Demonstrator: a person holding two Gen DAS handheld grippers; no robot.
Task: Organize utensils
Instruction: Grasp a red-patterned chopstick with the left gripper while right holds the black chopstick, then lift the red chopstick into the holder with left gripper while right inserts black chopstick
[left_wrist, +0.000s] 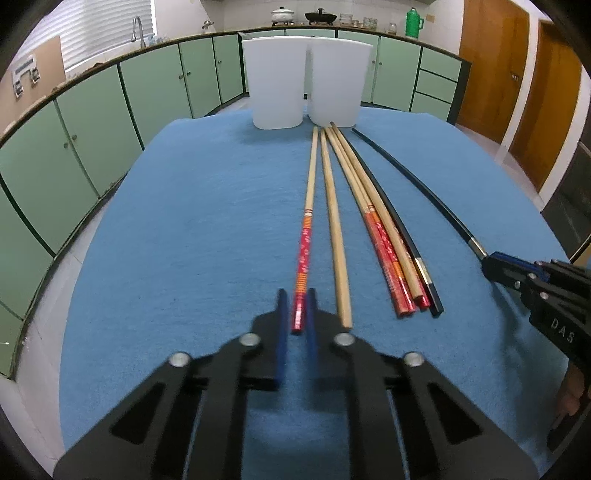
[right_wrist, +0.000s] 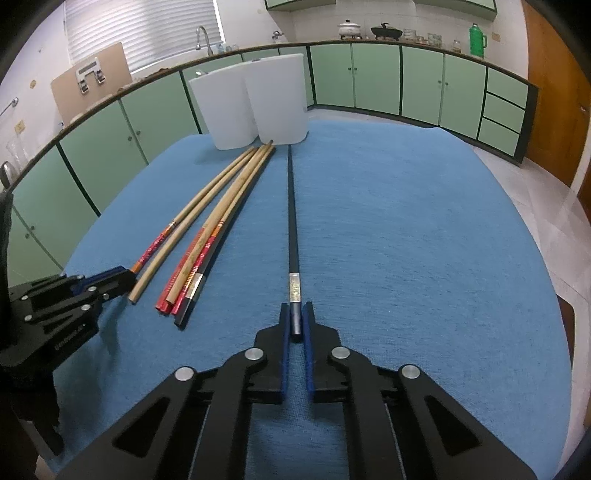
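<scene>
left gripper (left_wrist: 296, 310) – clamped on red chopstick (left_wrist: 303, 251) | right gripper (right_wrist: 296, 319) – clamped on black chopstick (right_wrist: 291, 221) | bins (left_wrist: 275, 81) at 12 o'clock

Bare blue worktop (right_wrist: 424, 229) lies open right of the black chopstick (right_wrist: 291, 221); chopstick bundle (right_wrist: 207, 236) crowds the left; two white containers (right_wrist: 258, 103) block the far edge.

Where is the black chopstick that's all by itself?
The lone black chopstick lies on the blue cloth, right of the chopstick bundle, its near end between the right gripper fingers, tip pointing at the white cups.
</scene>
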